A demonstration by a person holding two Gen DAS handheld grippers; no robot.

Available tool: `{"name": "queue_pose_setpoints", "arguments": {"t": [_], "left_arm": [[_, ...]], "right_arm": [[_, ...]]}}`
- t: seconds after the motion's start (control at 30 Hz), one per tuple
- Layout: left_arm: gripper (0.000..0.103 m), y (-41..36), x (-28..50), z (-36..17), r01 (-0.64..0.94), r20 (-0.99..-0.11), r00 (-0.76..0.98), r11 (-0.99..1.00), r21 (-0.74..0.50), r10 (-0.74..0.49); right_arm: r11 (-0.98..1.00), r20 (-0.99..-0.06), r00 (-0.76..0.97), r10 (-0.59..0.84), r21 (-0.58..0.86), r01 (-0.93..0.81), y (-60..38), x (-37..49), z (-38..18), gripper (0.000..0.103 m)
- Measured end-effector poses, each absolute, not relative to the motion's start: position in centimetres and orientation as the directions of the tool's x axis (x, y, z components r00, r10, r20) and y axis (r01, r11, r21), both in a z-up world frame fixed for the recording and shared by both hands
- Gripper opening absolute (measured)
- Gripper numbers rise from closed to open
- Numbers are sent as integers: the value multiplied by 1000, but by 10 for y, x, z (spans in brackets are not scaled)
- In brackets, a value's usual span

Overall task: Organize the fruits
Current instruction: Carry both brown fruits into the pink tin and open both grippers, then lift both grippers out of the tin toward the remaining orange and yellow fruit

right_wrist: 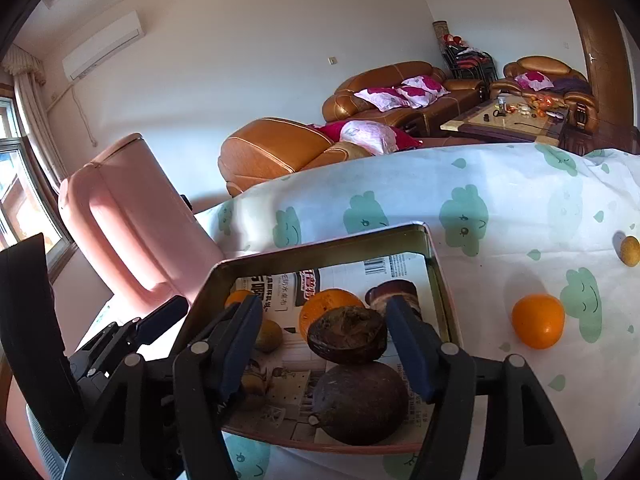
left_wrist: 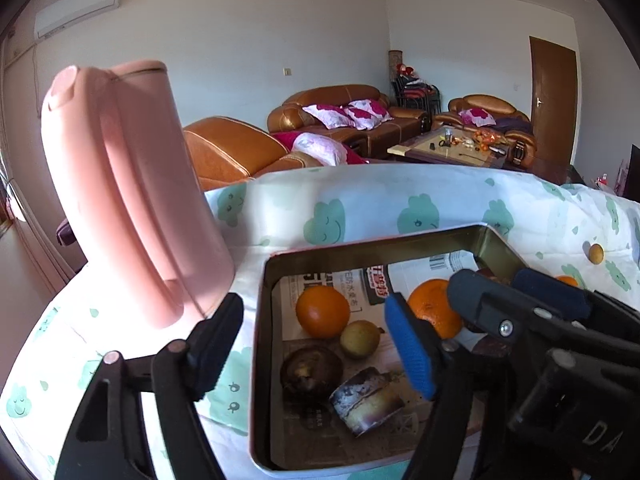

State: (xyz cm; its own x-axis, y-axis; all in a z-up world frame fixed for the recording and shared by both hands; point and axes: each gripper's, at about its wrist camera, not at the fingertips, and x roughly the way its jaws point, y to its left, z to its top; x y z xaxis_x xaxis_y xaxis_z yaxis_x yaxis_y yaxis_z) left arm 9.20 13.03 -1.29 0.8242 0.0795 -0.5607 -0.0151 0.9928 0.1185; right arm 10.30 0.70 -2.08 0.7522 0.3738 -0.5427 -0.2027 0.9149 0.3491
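Metal tin (right_wrist: 438, 280), long axis near-to-far, dark fruit (right_wrist: 347, 334) between right gripper (right_wrist: 326, 354) fingers, contact unclear, left gripper (left_wrist: 312, 344) spread wide, nothing held.

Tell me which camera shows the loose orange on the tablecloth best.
The right wrist view: the round orange fruit lies whole and unobstructed on the cloud-patterned tablecloth, right of the metal tin. In the left wrist view only a sliver shows behind the right gripper.
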Motion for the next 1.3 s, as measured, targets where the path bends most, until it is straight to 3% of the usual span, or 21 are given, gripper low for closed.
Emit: {"name": "queue_pose_setpoints", "arguments": {"t": [0.13, 0.47, 0.77, 1.3], "left_arm": [[100, 133, 87, -8, -40, -530, 843, 993, 108, 92], [103, 139, 85, -7, -68, -509, 855, 995, 72, 95], [103, 135, 74, -8, -82, -478, 873, 995, 57, 99], [103, 67, 46, -3, 107, -456, 889, 988, 112, -44]], "right_arm": [[906, -536, 751, 386, 373, -199, 2, 102, -20, 68], [903, -519, 781, 346, 409, -129, -33, 94, -17, 68], [954, -525, 829, 193, 298, -33, -72, 74, -13, 68], [970, -571, 820, -33, 180, 164, -170, 51, -19, 68]]}}
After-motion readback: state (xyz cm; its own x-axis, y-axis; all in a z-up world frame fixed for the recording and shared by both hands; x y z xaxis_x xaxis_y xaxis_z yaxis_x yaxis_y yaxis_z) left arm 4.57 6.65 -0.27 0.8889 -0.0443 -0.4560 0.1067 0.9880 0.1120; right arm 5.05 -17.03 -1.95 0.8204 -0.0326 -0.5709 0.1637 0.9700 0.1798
